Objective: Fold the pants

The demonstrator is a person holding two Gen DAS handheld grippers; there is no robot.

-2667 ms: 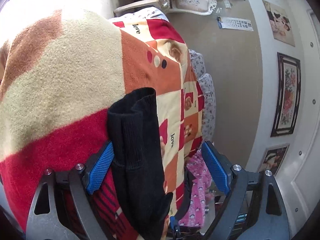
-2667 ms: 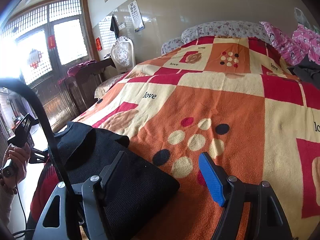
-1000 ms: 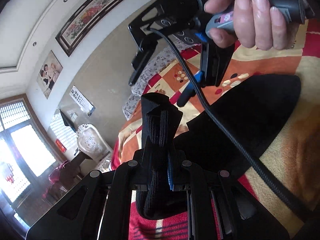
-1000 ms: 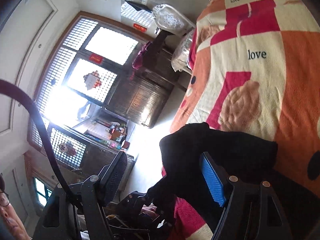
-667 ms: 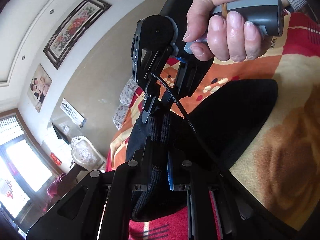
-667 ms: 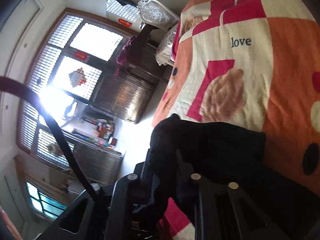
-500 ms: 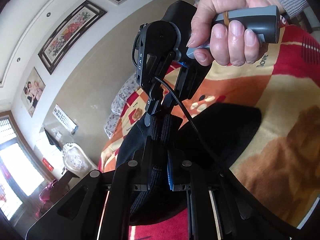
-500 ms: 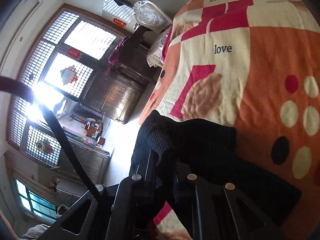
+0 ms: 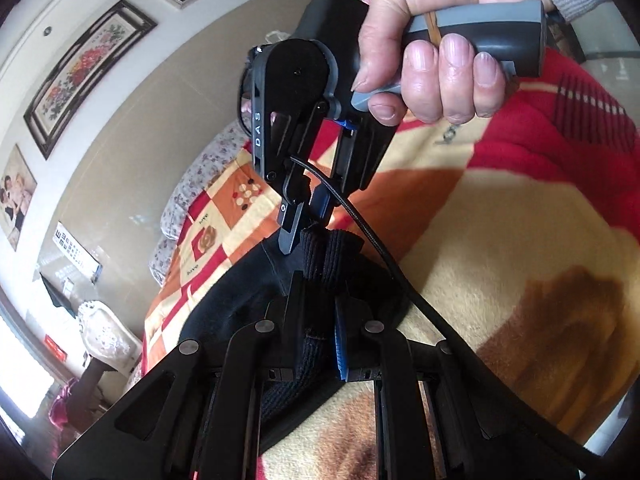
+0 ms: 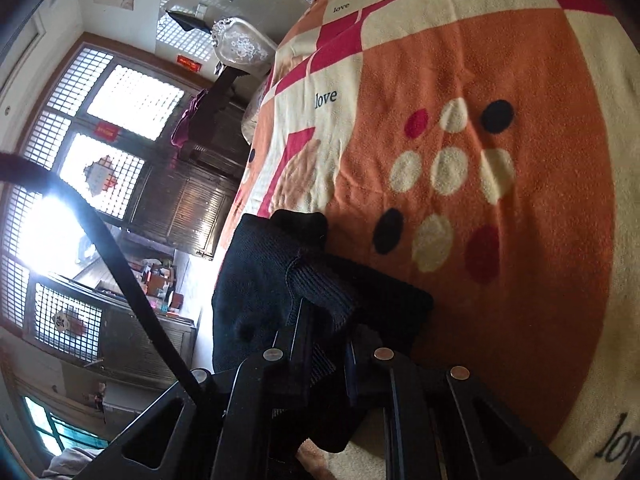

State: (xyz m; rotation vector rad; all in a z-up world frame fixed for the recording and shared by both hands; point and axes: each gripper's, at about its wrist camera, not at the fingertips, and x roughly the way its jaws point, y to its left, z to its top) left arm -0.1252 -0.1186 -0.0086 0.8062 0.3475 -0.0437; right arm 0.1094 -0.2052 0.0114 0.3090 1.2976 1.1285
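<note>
We are looking at the black pants [image 9: 248, 300], which are lying bunched on the patterned blanket [image 9: 520, 240] of the bed, with a ribbed band of the fabric rising at the centre of the left wrist view. In the right wrist view the pants [image 10: 260, 272] are sitting at about seven o'clock from the cluster of dots on the blanket [image 10: 500, 60], close to the bed's edge.

Our left claw [image 9: 320, 320] is clenching that ribbed band, its blue pad pressing the cloth from the right. At twelve o'clock from it, our right claw [image 9: 308, 216] is pointing down at the same bunch, its tips touching the fabric, while our right hand [image 9: 432, 52] is gripping its grey handle. A black cable [image 9: 384, 264] is running from that claw toward five o'clock across the blanket.

In the right wrist view the right claw [image 10: 324, 324] is grasping a ribbed fold of the pants; its jaws have just been closing onto that cloth.

Farther out, framed pictures [image 9: 84, 68] are hanging on the wall at ten o'clock, and bright latticed windows [image 10: 120, 120] are showing at nine o'clock beyond the bed.
</note>
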